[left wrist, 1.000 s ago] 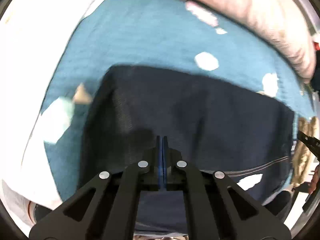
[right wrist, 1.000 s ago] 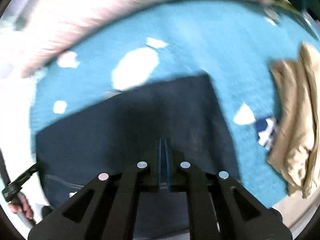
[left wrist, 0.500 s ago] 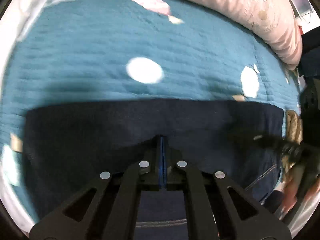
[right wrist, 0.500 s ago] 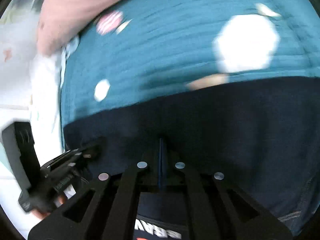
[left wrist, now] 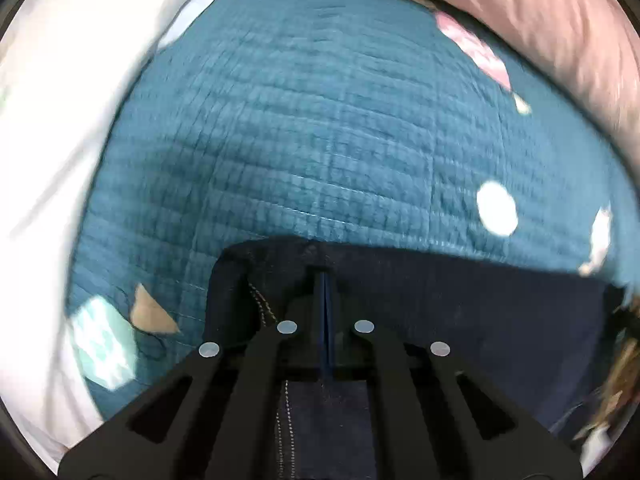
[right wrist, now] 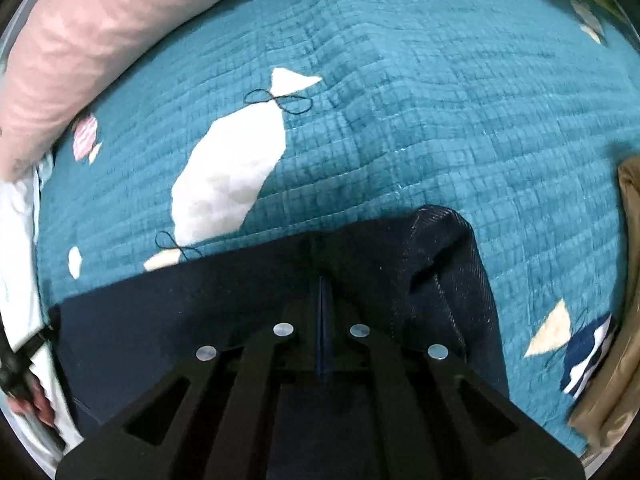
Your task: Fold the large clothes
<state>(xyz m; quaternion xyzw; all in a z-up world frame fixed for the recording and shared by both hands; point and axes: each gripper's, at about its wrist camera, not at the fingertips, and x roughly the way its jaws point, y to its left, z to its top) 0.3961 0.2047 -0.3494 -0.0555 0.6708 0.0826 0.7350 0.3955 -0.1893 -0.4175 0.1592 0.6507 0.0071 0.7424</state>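
Both hand-held grippers, left (left wrist: 325, 296) and right (right wrist: 321, 300), are clamped on the jeans (left wrist: 480, 312): heavy, limp denim, best held at corners

Tool (left wrist: 325, 280) pinching dark jeans (left wrist: 460, 312)

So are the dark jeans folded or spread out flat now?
Folded, at least partly: the dark jeans lie doubled, a turned-over corner showing on the teal quilt.
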